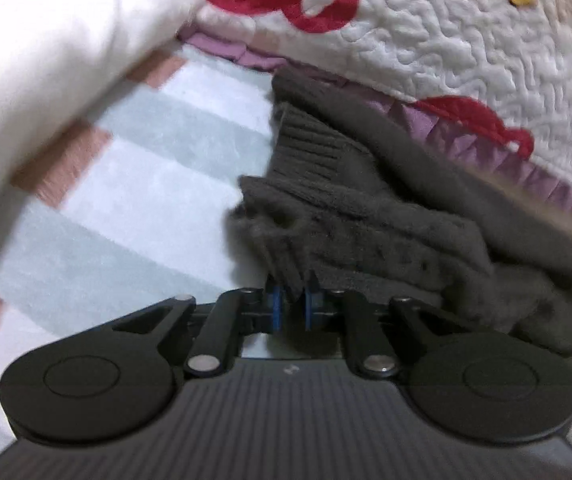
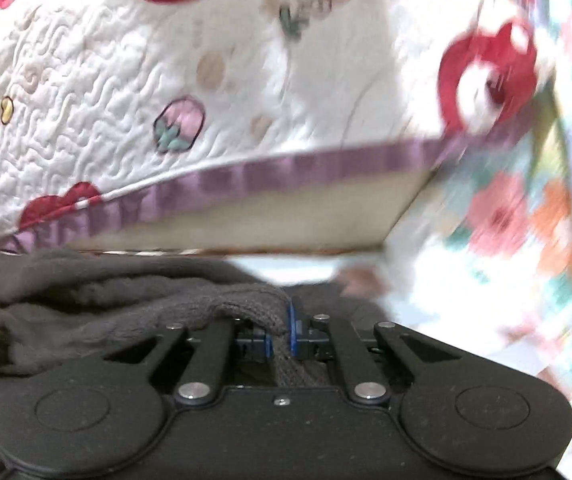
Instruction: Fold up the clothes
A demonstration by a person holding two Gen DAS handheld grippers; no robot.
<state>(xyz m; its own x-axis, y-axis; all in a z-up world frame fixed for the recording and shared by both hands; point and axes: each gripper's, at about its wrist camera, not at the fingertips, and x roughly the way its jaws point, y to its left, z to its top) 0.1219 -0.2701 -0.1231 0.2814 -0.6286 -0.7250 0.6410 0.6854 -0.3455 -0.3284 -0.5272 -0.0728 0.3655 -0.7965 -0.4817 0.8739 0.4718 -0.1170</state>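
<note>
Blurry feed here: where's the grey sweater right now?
Grey sweater hangs pinched in both views, between left claw and right claw, just below the quilt.

Bright even light; motion-blurred, fisheye-warped edges.

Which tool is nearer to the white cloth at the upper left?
Left. Only its view shows the white cloth, apart from the left tool. The right tool grips the grey sweater elsewhere.

Count: one grey knit sweater (image 1: 366,216), bunched. Two grippers, left gripper (image 1: 294,300) and right gripper (image 2: 282,332), each with its jaws closed on the knit. One white quilt (image 2: 126,80), purple-edged. One striped sheet (image 1: 146,184). One floral cloth (image 2: 526,220).
</note>
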